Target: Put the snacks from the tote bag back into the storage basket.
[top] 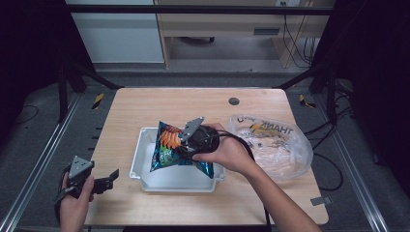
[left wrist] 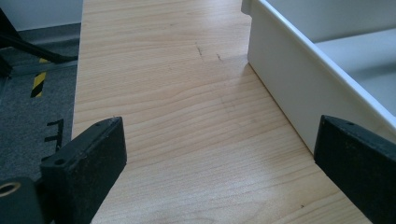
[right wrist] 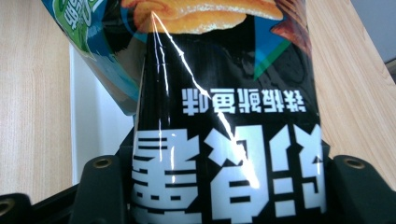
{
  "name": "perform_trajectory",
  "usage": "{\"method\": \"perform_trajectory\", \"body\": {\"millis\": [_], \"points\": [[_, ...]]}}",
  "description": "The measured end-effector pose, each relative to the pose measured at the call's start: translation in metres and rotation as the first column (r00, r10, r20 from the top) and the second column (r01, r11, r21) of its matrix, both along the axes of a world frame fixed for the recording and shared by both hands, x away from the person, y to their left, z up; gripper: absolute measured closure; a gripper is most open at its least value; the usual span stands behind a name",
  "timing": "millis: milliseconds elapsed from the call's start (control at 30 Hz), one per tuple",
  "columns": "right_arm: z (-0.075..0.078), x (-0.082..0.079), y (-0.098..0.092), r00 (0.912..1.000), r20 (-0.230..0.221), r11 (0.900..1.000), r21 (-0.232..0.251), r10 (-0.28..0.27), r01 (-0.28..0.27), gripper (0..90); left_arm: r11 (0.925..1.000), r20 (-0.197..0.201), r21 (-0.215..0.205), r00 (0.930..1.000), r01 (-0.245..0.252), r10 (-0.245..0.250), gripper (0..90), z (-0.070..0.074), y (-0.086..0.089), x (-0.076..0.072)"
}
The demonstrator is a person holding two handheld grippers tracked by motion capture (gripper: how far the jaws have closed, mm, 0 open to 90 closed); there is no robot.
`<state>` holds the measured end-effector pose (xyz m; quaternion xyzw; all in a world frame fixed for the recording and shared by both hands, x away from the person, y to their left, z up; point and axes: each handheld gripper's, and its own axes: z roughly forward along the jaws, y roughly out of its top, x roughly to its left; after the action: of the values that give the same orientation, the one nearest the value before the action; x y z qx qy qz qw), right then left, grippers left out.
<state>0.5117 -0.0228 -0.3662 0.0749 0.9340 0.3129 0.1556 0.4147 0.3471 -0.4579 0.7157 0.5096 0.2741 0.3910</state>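
Observation:
A glossy black and blue chip bag (top: 170, 147) with orange chips printed on it hangs over the white tray (top: 140, 162) in the middle of the table. My right gripper (top: 186, 142) is shut on the bag, and in the right gripper view the bag (right wrist: 224, 116) is squeezed between the two black jaws with its white lettering upside down. My left gripper (top: 109, 180) rests open near the table's front left edge, just left of the tray. Its wide-apart jaws frame bare wood, with the tray wall (left wrist: 285, 79) to the right and nothing between them.
A clear plastic shopping bag (top: 273, 142) with printed lettering lies crumpled on the right side of the wooden table (top: 145, 104). A small round grommet (top: 234, 101) sits near the back edge. Metal frame rails run along both sides.

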Motion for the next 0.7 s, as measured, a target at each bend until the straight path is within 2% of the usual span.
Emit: {"method": "perform_trajectory", "body": {"millis": [200,700], "points": [[-0.004,0.001,0.003,1.0,-0.006,1.0,0.004,0.001,-0.001,39.3,1.0,0.001,0.003,1.0,0.001,-0.001,2.3,0.0,0.0,0.0],[-0.019,0.004,0.011,0.9994,-0.03,0.999,-0.027,0.016,-0.017,39.3,1.0,0.005,0.0,1.0,-0.001,0.001,2.3,0.0,0.0,0.0]]}}
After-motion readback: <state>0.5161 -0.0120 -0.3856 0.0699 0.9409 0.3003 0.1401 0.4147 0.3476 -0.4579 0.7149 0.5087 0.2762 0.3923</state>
